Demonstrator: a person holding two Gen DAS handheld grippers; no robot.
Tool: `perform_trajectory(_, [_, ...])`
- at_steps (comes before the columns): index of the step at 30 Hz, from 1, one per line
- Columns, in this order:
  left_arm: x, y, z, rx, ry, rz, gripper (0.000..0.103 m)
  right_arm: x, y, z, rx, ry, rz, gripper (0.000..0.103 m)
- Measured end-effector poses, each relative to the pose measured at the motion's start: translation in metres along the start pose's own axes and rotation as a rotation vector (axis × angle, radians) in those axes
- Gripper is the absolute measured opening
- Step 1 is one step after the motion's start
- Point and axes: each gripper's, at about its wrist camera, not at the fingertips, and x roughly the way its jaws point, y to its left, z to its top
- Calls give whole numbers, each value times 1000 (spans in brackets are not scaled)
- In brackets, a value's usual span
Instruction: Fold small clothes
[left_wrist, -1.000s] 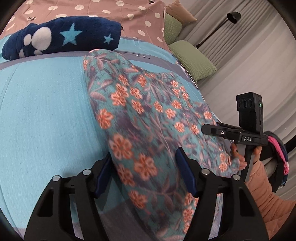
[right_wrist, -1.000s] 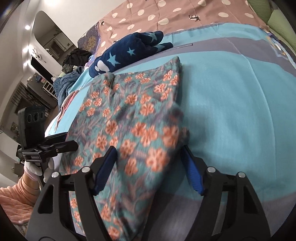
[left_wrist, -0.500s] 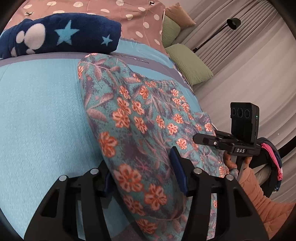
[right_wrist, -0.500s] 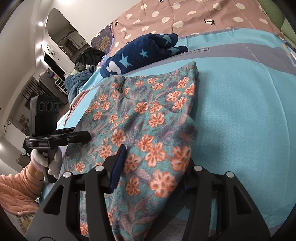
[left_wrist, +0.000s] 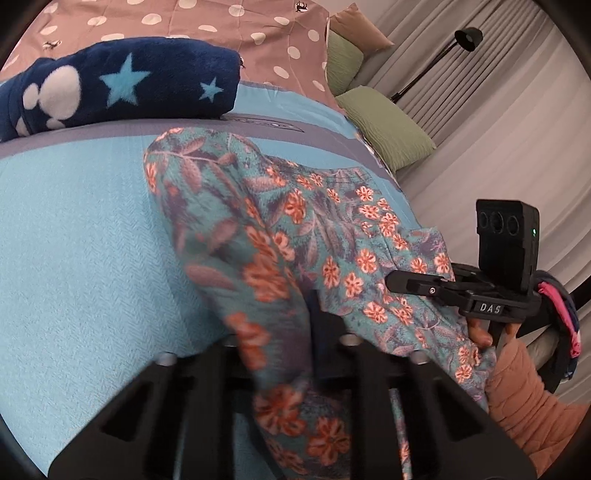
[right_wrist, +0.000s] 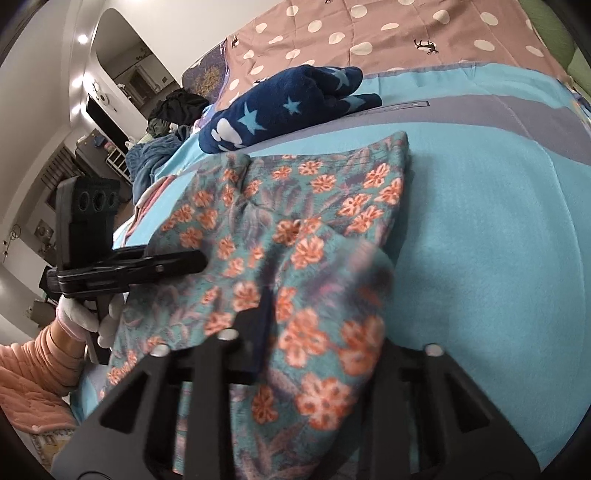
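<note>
Bed: I see a turquoise cover (left_wrist: 74, 258) with a grey band, a dotted brown sheet (left_wrist: 221, 33) behind.
Fleece: a navy star-print bundle (left_wrist: 122, 88) lies far left on the band, apart from my work.
Left gripper (left_wrist: 284, 332): clamped on the floral garment's left edge — cloth bunches up between the fingers and drapes over them.
Garment: the teal floral piece (right_wrist: 295, 221) lies mid-bed, its near end lifted at both corners, its far end flat near the band.
Right gripper (right_wrist: 317, 332): pinched on the right near corner — one blue pad (right_wrist: 264, 317) shows, the other is buried in cloth.
Background: green pillows (left_wrist: 388, 125), a lamp (left_wrist: 467, 37), grey curtains at right.
</note>
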Motion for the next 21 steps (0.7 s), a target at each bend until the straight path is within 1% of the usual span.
perform_trajectory(2, [-3,-5,0,19,-13,15,13,-7,10,-3,-25,-29,-44,22])
perform_trajectory(5, [-14,-26,1,96,-45,60,12,-27,26,-5,-48,-93,-74,21])
perform_trajectory(7, [-24,-39,2,131,-69,70,12,-43,37,-7,-64,-135,-80,20])
perform_trajectory(11, [-52,-69,5,199,-126,73,11,-75,60,-15,-108,-214,-128,20])
perform_trajectory(17, [-76,-115,21,299,-178,74,11,-120,64,-17,-67,-330,-141,19])
perform_trajectory(19, [-78,-130,30,340,-194,82,11,-136,63,-12,-55,-376,-155,19])
perform_trajectory(21, [-79,-146,44,384,-213,96,11,-147,63,-2,-58,-401,-169,19])
